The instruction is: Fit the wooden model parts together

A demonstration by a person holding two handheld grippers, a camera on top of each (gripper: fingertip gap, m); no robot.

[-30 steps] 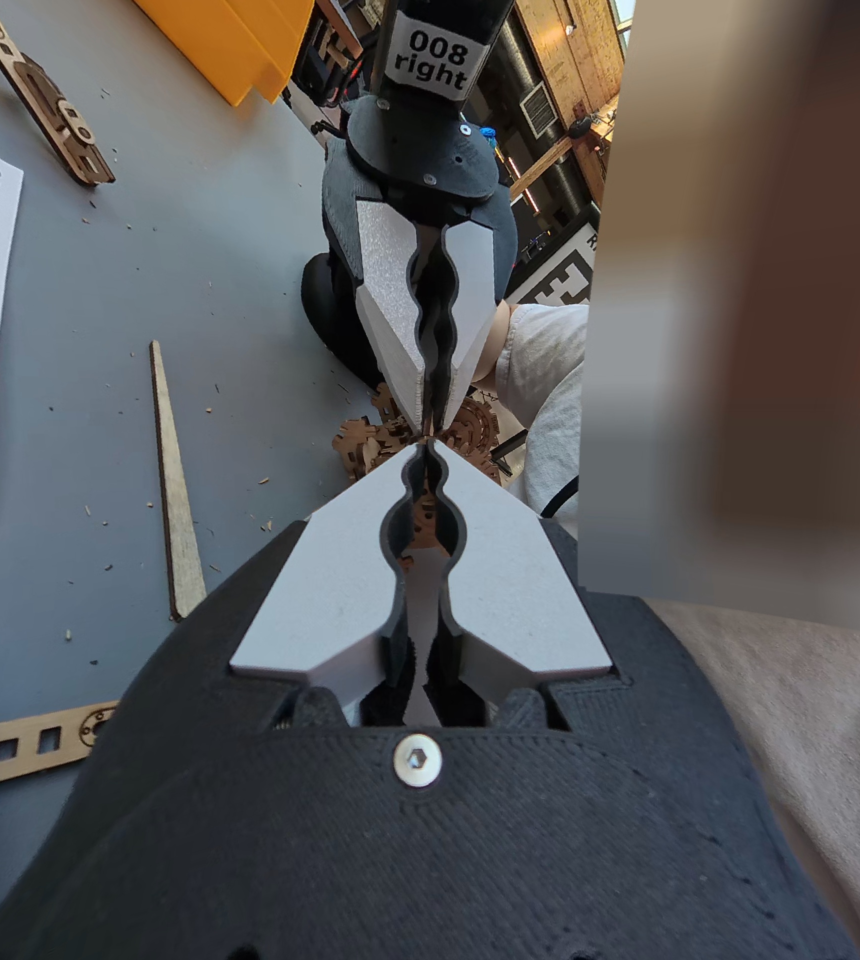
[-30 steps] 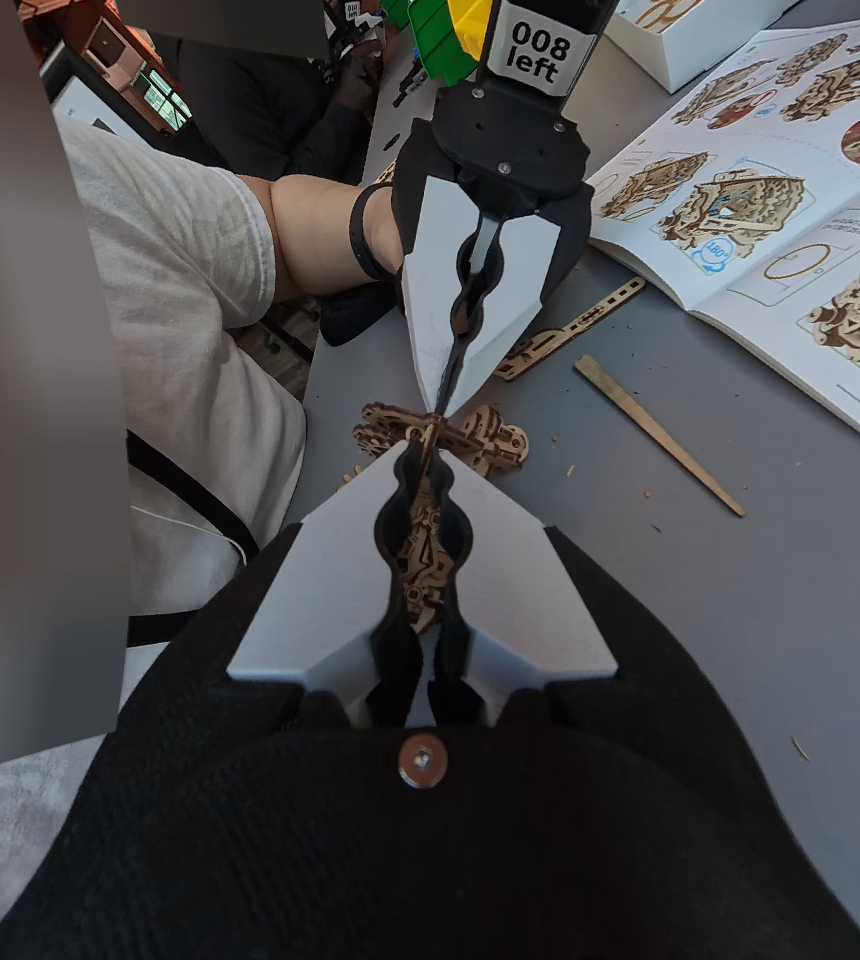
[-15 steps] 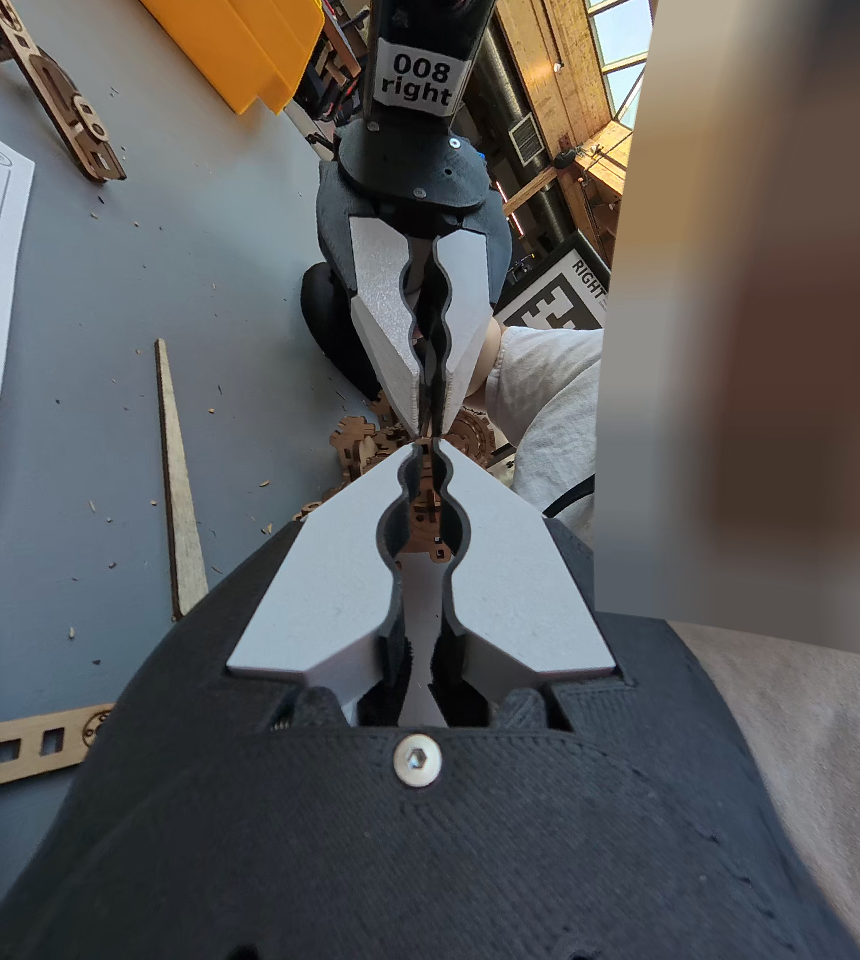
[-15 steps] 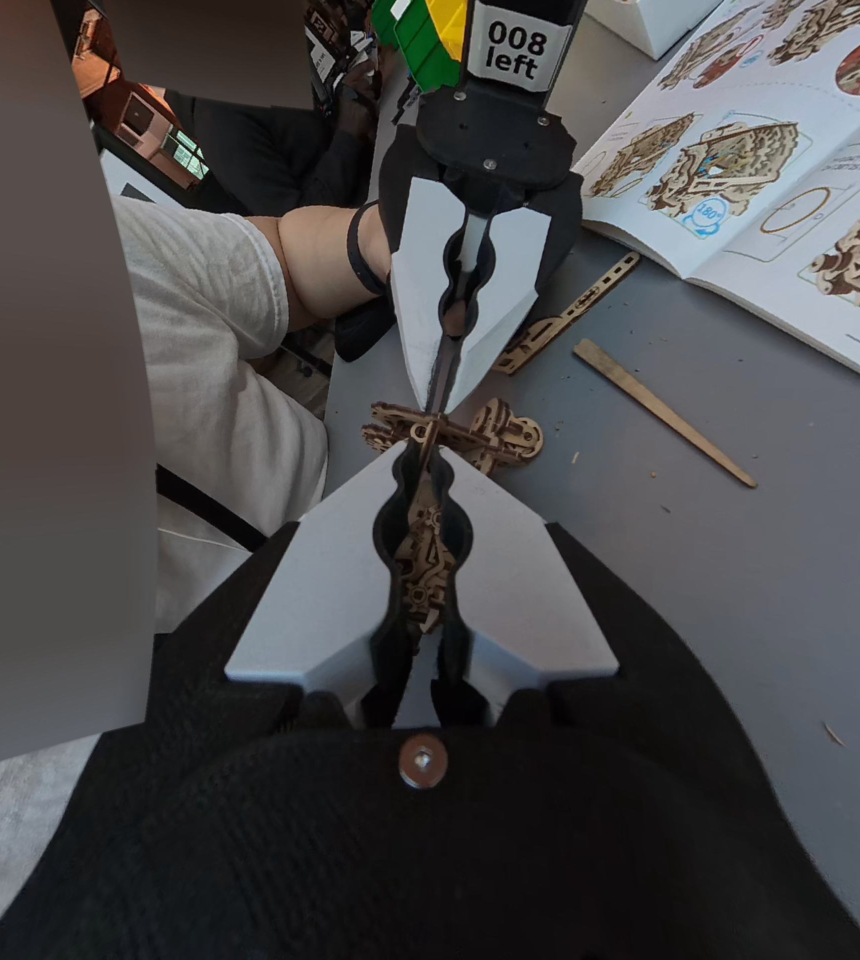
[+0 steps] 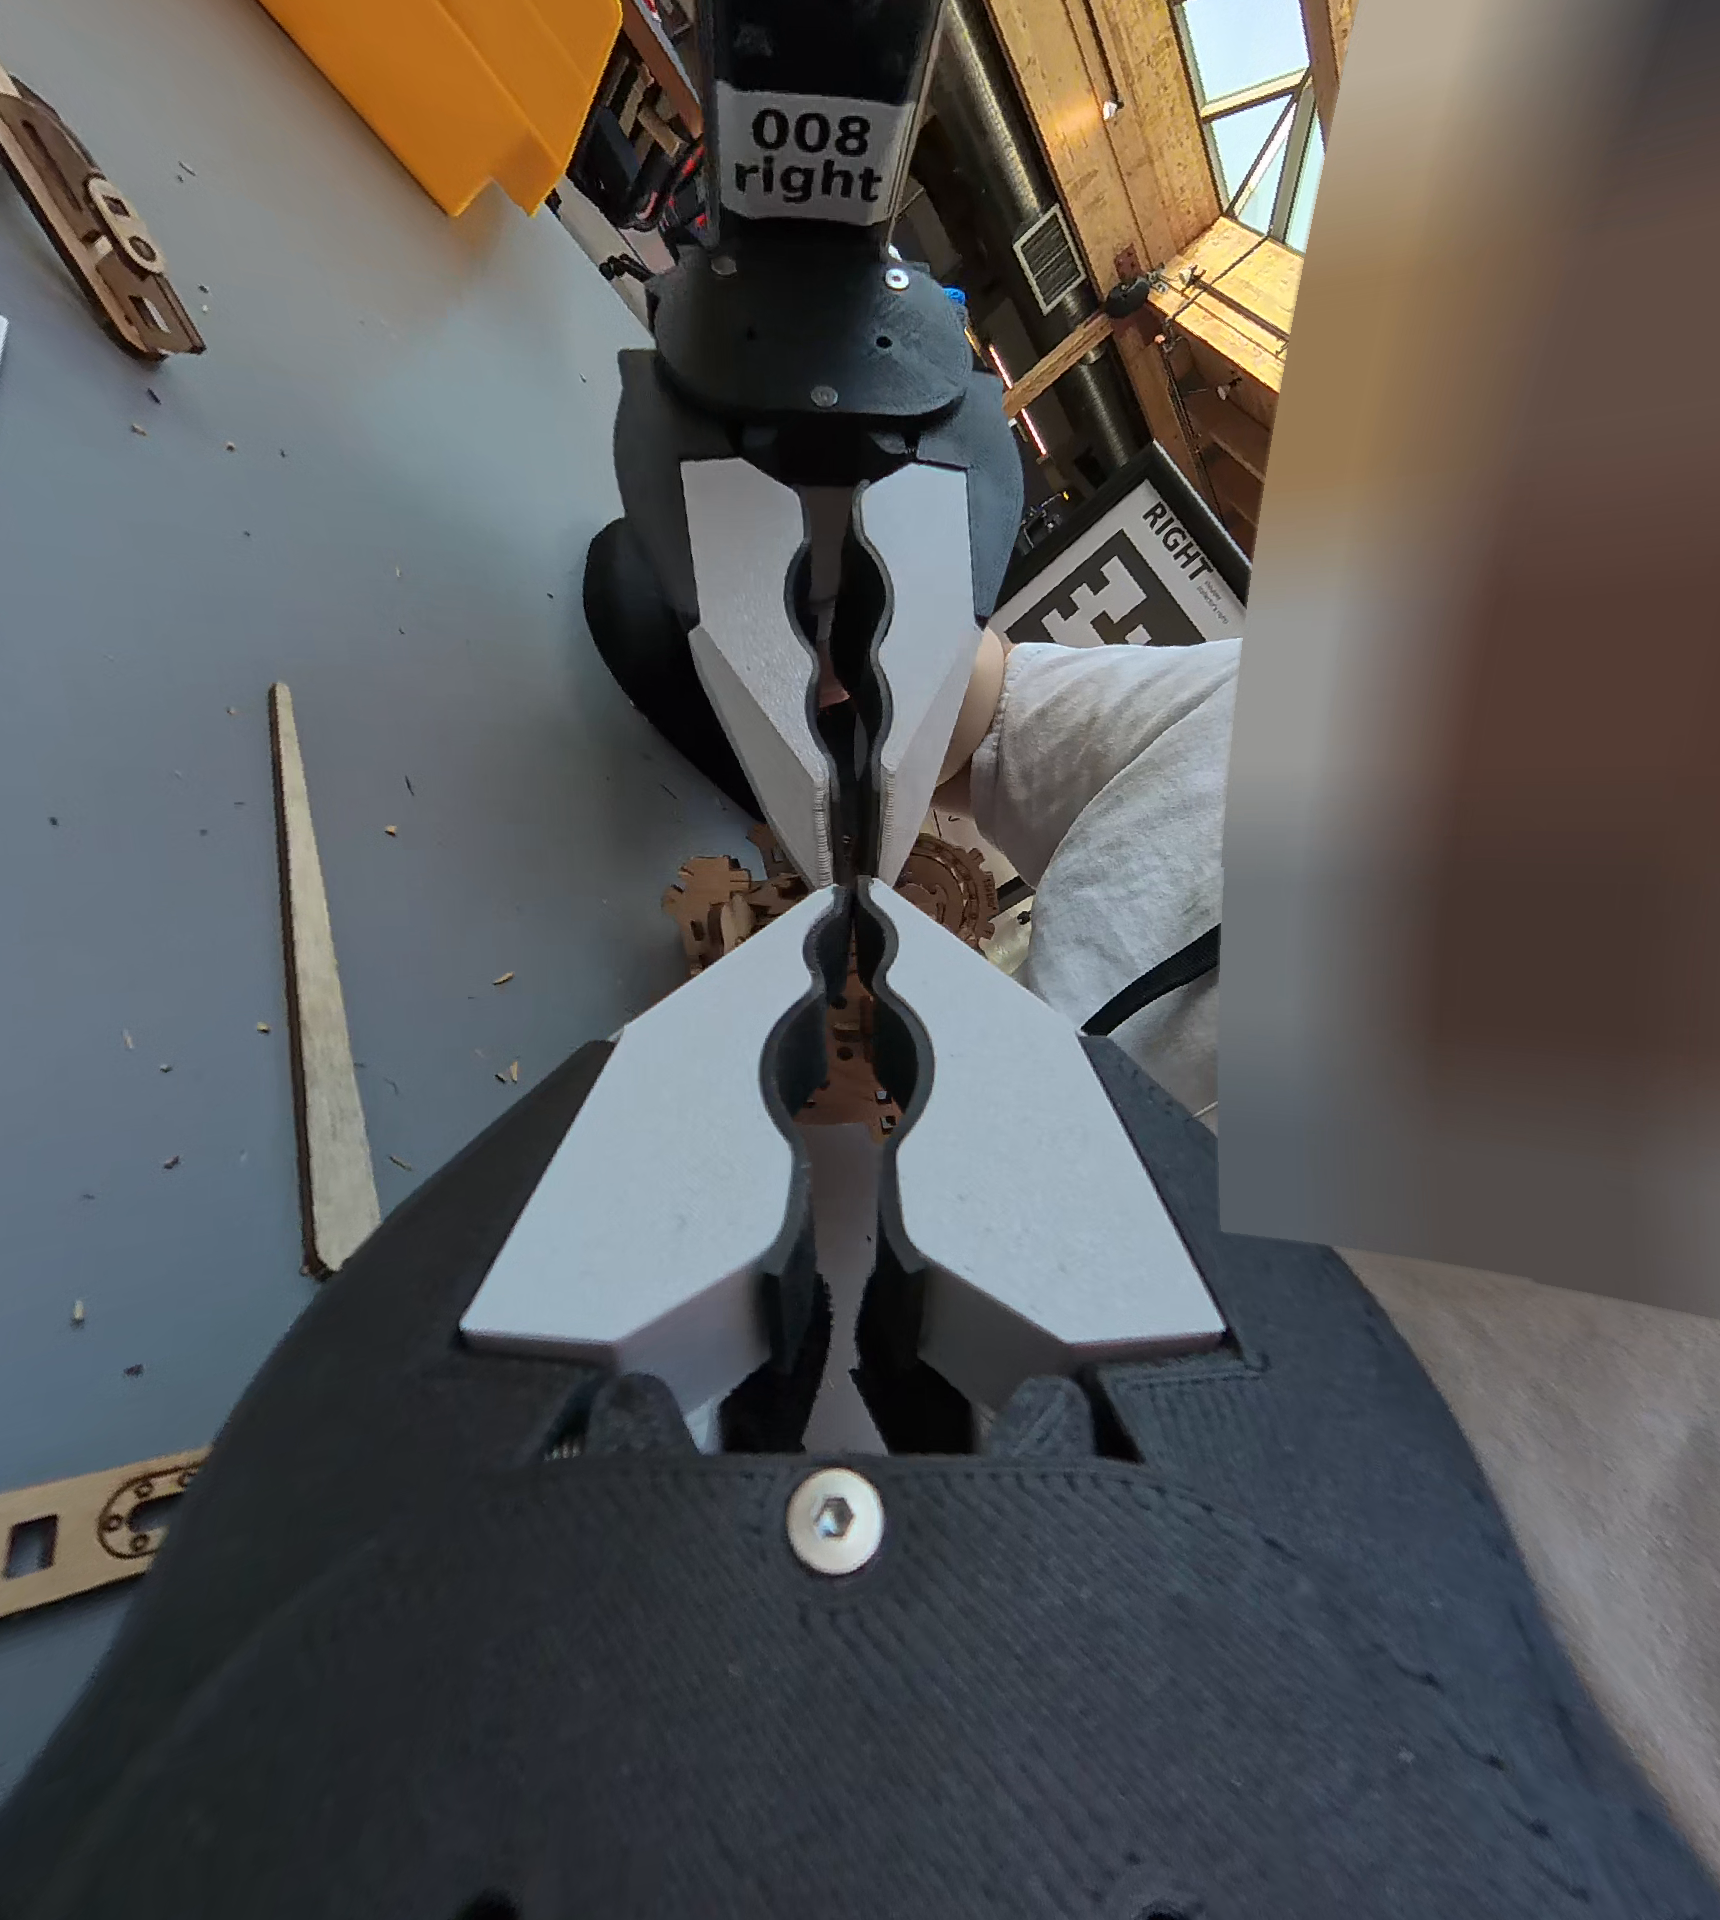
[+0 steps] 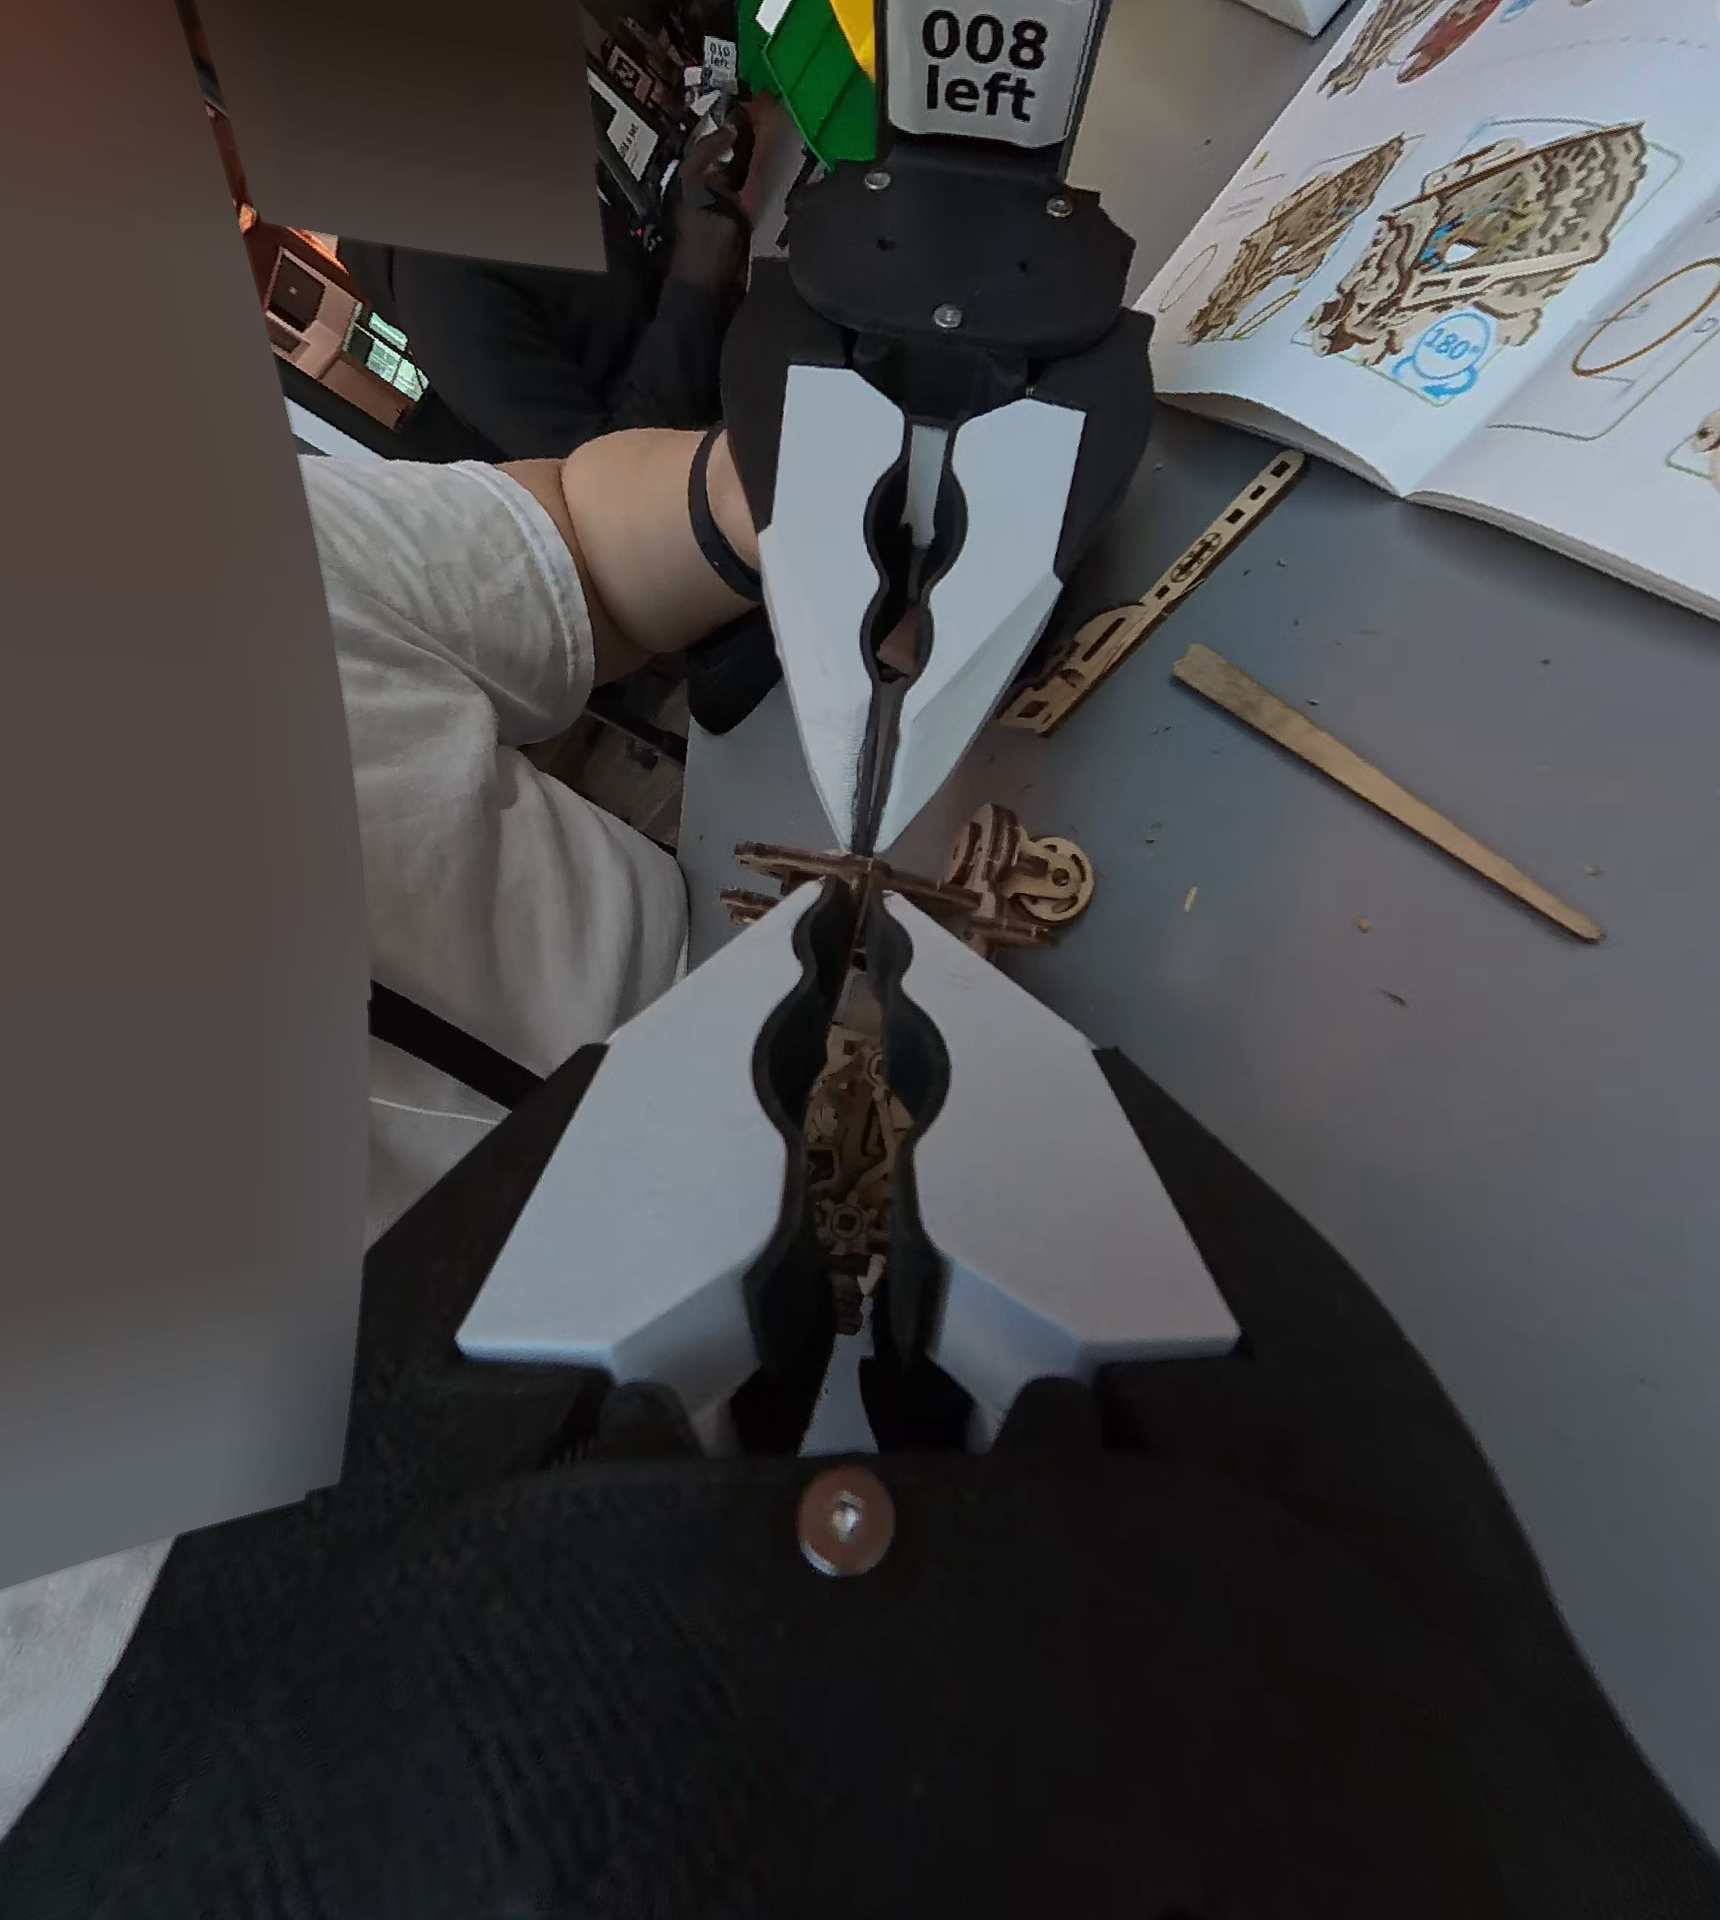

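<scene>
left gripper (image 5: 851,899) and right gripper (image 6: 851,883) tip to tip, both clamped on wooden model (image 6: 1017,883), wooden stick (image 6: 1375,790) at 2 o'clock, booklet (image 6: 1521,239) beyond

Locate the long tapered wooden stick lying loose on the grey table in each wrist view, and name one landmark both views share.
Left wrist view: the tapered wooden stick lies left of centre, running nearly top to bottom, left of the left claw.
Right wrist view: the stick lies right of centre, slanting down to the right, below the open instruction booklet.
Shared landmark: the wooden model assembly where both claw tips meet.
</scene>
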